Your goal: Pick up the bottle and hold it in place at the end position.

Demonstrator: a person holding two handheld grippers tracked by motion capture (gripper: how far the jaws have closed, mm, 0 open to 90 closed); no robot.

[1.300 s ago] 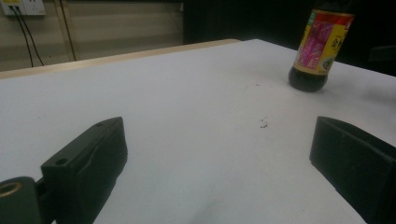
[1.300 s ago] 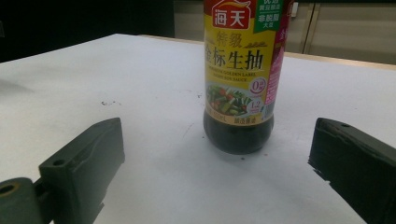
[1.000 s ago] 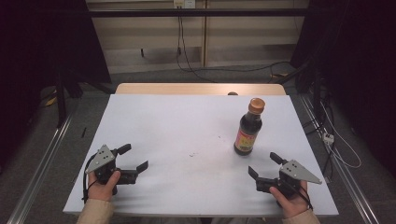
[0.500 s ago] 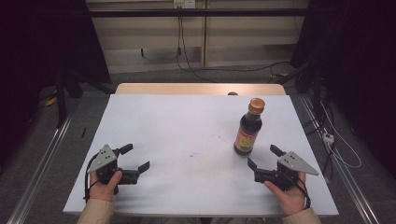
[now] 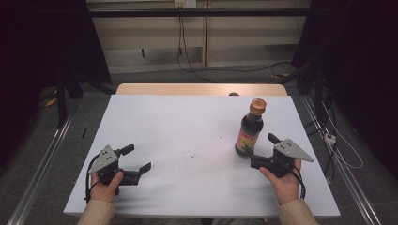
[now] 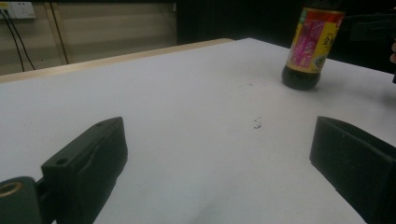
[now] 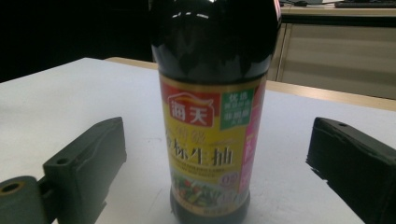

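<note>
High view, bottle: your soy sauce bottle (image 5: pixel 250 129) stands upright on the white surface (image 5: pixel 187 136), right of centre.
High view, right claw (image 5: pixel 259 150): jaws apart, tips just beside the bottle's base.
High view, left claw (image 5: pixel 136 159): jaws apart, near the front left edge, well apart from the bottle.
Left gripper view: jaws apart over bare surface; bottle (image 6: pixel 312 51) far right.
Right gripper view: bottle (image 7: pixel 212 121) upright between your spread jaws, not clamped.

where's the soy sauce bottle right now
In the high view the soy sauce bottle stands upright on the right half of the white table, just ahead of the right tongs, whose open jaws flank it untouched.
</note>
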